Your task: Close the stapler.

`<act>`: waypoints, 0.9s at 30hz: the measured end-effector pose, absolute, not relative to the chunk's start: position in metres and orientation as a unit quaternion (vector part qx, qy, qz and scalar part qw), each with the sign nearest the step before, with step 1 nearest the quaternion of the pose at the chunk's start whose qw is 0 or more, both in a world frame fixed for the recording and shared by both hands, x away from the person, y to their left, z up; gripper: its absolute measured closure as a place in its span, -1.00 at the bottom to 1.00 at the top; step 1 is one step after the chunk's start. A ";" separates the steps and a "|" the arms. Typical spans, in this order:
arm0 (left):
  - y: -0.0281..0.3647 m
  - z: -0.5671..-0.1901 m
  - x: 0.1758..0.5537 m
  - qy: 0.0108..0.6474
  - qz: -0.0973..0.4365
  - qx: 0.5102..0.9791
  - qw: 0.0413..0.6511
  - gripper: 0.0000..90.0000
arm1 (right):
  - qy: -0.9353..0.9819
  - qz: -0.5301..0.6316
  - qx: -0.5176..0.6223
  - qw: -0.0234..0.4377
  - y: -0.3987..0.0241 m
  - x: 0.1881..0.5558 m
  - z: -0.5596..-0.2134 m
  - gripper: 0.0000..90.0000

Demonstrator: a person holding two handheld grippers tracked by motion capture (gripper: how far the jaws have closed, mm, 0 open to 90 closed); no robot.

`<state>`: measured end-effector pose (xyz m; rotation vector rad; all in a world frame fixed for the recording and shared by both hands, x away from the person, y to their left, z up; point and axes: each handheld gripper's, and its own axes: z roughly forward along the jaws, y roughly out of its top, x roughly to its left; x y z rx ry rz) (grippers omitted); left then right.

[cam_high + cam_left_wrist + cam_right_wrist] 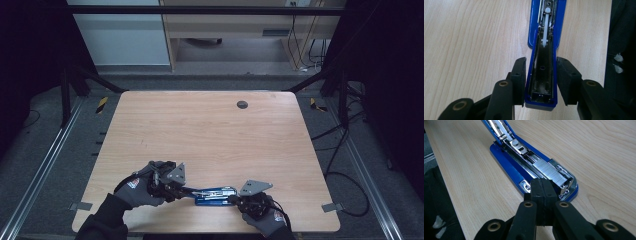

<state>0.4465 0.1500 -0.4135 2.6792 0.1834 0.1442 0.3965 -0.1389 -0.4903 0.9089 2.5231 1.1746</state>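
A blue stapler (215, 194) lies hinged open near the table's front edge. Its raised blue lid (541, 82) sits between the pads of my left gripper (541, 61), which press on both its sides. The white pusher (545, 27) and metal channel run away from that gripper over the blue base (561, 25). A strip of staples (549, 171) lies in the magazine at the stapler's front end (571, 187). My right gripper (542, 182) is shut with nothing between its pads, its tip just above that front end. In the high view the left gripper (187, 190) and right gripper (234, 200) flank the stapler.
The wooden table (200, 130) has a dark round grommet (242, 104) near its far edge. Gloved hands come in over the near edge. Metal rails and cables (345, 175) run along the floor on both sides. Dark clothing (621, 50) lies just past the table's edge.
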 end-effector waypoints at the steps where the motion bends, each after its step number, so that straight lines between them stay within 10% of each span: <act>1: 0.150 -0.413 0.447 0.066 0.053 0.970 0.226 0.36 | 0.857 0.399 0.309 0.107 -0.139 0.396 -0.490 1.00; 27: 0.141 -0.403 0.445 0.061 0.059 0.968 0.234 0.37 | 0.857 0.399 0.308 0.108 -0.139 0.397 -0.490 1.00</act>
